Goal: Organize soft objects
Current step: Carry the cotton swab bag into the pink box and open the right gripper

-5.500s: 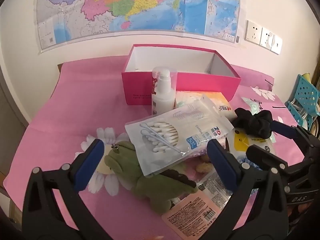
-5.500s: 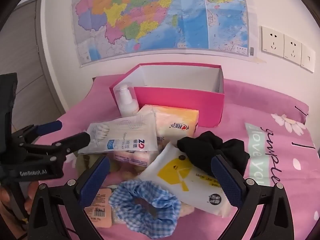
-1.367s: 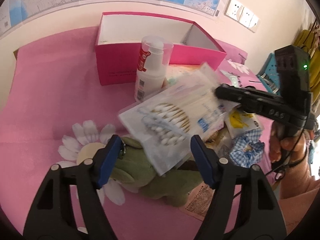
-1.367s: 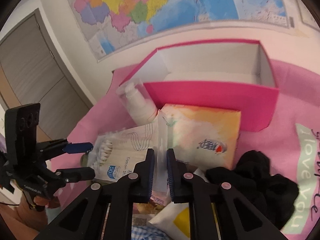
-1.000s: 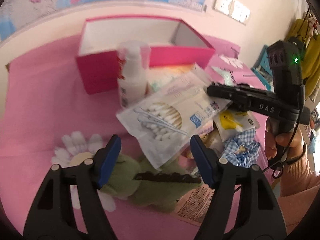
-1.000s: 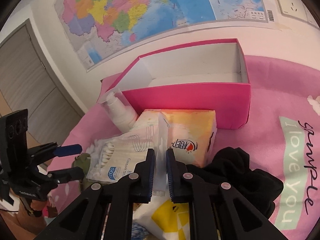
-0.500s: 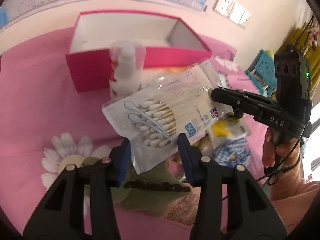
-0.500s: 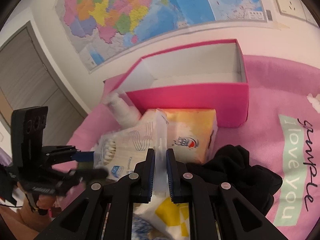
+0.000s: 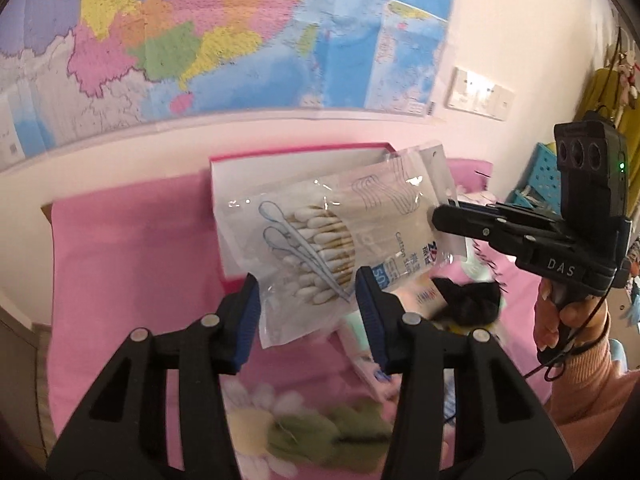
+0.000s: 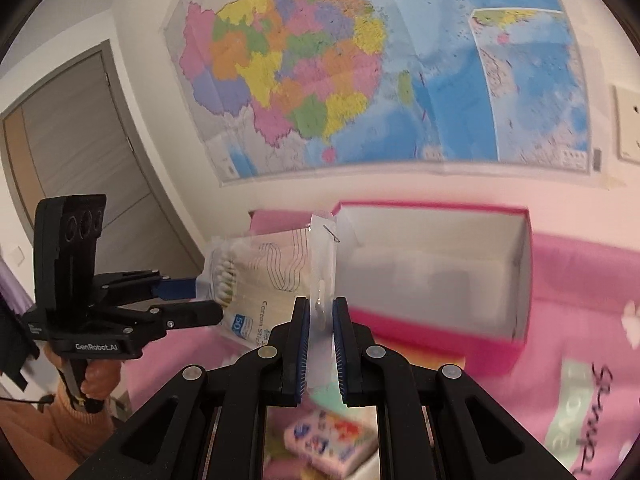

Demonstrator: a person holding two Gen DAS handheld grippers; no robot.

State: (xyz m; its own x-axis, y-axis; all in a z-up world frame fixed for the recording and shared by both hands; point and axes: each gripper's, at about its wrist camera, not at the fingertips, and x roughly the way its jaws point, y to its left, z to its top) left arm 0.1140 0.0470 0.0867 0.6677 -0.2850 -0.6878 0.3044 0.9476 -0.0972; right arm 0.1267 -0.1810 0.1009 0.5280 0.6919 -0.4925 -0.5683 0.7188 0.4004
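My right gripper is shut on the top edge of a clear bag of cotton swabs and holds it in the air in front of the open pink box. It shows from the side in the left wrist view. My left gripper is open, its blue pads on either side of the bag's lower end without clamping it; in the right wrist view its fingers reach the bag's swab end. A green plush crocodile and a black scrunchie lie on the pink cloth below.
A tissue pack lies on the cloth under the right gripper. A blue basket stands at the far right. A map covers the wall behind the box, and a grey door is at left.
The right gripper has lifted the swab bag off the pile and up toward the box. The left gripper rose with it and narrowed around the bag's lower end.
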